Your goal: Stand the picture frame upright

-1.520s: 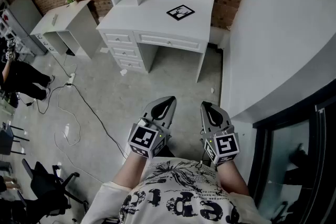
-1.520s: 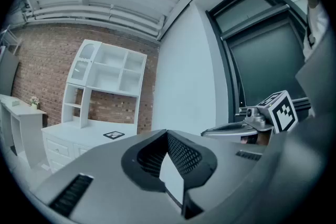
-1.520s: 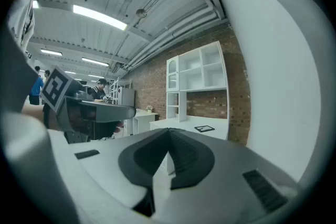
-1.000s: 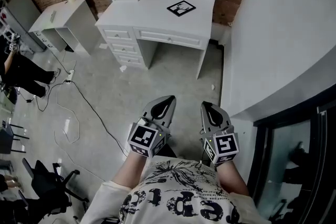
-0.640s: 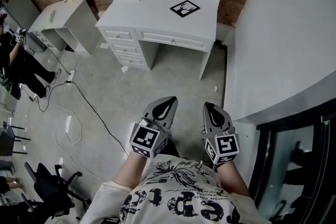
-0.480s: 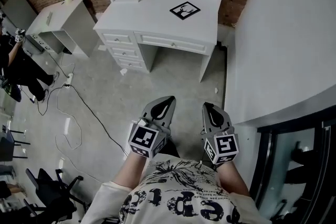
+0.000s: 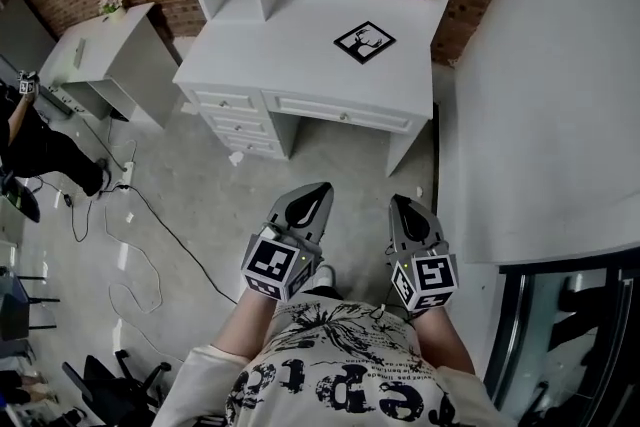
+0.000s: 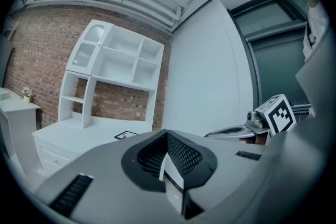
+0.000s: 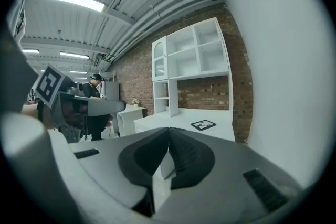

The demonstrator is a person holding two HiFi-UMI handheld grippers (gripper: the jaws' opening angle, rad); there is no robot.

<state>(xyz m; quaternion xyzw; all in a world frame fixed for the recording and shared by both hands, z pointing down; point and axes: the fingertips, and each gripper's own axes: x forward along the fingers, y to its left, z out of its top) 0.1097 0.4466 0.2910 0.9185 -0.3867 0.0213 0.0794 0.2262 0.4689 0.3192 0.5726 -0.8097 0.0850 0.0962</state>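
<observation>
My left gripper [image 7: 316, 189] and right gripper [image 7: 404, 202] both have jaws closed and empty, at lower centre. The frame [image 7: 364, 42] lies flat on the tabletop [image 7: 280, 45], upper centre, well apart from both.

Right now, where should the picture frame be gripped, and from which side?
The picture frame lies flat, face up, turned diamond-wise on the desk, so only its thin rim offers a hold. Probably take the nearest corner, coming from the desk's open front.
</observation>
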